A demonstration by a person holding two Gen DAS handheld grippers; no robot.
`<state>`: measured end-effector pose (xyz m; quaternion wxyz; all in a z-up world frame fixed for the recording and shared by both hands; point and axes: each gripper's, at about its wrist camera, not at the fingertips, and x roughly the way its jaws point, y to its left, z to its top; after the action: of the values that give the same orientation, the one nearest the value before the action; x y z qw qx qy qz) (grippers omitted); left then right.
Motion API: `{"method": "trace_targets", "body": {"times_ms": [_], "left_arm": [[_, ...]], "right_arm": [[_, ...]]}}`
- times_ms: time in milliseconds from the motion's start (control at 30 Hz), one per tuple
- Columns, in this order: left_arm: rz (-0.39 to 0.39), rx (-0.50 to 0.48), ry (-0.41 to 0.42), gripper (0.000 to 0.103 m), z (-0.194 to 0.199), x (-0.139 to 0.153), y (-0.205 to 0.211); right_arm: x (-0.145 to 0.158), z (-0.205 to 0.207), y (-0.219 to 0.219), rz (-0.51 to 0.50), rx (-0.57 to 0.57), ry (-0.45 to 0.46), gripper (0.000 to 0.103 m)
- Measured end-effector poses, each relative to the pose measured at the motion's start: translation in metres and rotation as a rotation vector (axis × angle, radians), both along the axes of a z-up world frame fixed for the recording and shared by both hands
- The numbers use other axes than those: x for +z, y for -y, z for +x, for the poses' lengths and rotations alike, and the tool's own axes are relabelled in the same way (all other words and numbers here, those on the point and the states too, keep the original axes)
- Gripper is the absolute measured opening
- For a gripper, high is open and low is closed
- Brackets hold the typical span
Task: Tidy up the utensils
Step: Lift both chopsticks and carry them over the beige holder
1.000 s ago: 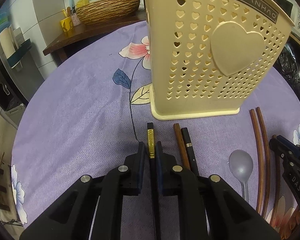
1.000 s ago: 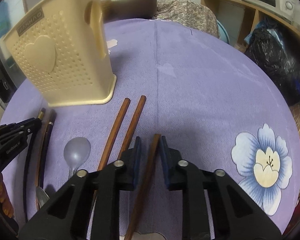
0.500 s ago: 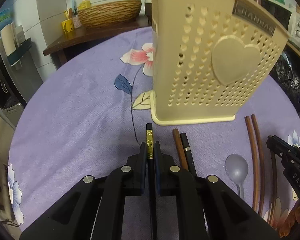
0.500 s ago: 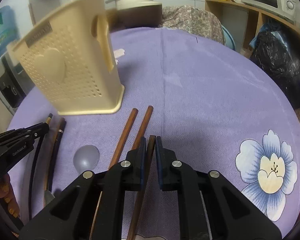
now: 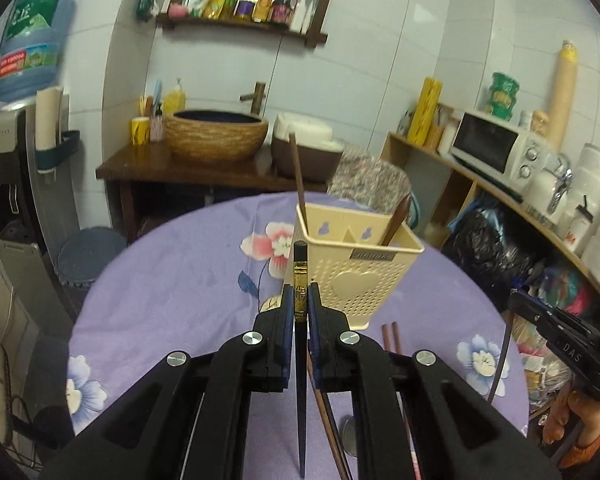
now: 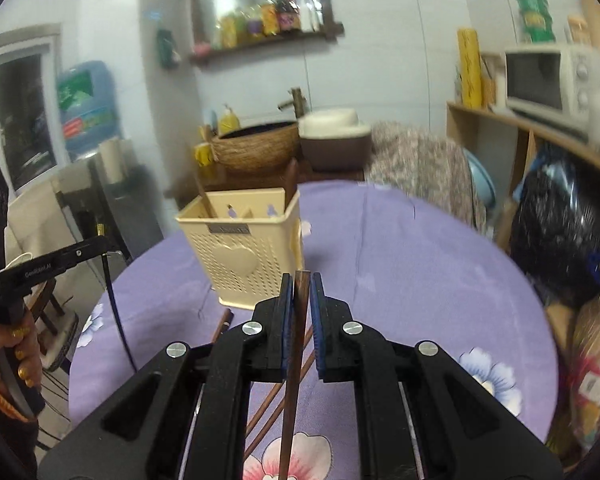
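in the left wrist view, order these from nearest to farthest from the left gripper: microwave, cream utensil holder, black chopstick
1. black chopstick, clamped in the left gripper.
2. cream utensil holder, just ahead on the table.
3. microwave, on the far shelf at right.

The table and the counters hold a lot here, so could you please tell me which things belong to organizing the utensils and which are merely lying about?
Belong to the job:
- black chopstick in left gripper
- brown chopstick in right gripper
- cream utensil holder
- brown chopsticks on the cloth

Lying about:
- microwave
- woven basin
- water bottle

left gripper (image 5: 301,300) jaws clamped, right gripper (image 6: 301,292) jaws clamped
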<state>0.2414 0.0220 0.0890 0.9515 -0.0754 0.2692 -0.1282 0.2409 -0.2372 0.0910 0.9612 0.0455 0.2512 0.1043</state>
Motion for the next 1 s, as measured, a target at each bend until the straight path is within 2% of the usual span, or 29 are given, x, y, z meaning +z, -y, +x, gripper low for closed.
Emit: {"method": "trace_targets", "body": {"times_ms": [167, 533, 1000], "left_arm": [[0.01, 0.0, 0.039, 0.009, -0.012, 0.012, -0.004], [0.014, 0.018, 0.043, 0.009, -0.016, 0.014, -0.012], [0.001, -0.011, 0.039, 0.009, -0.016, 0.028, -0.021]], "right_arm": [[0.026, -0.019, 0.003, -0.013, 0.009, 0.053, 0.01], [0.032, -0.02, 0.012, -0.014, 0.025, 0.054, 0.009], [0.042, -0.017, 0.013, -0.011, 0.056, 0.072, 0.009]]}}
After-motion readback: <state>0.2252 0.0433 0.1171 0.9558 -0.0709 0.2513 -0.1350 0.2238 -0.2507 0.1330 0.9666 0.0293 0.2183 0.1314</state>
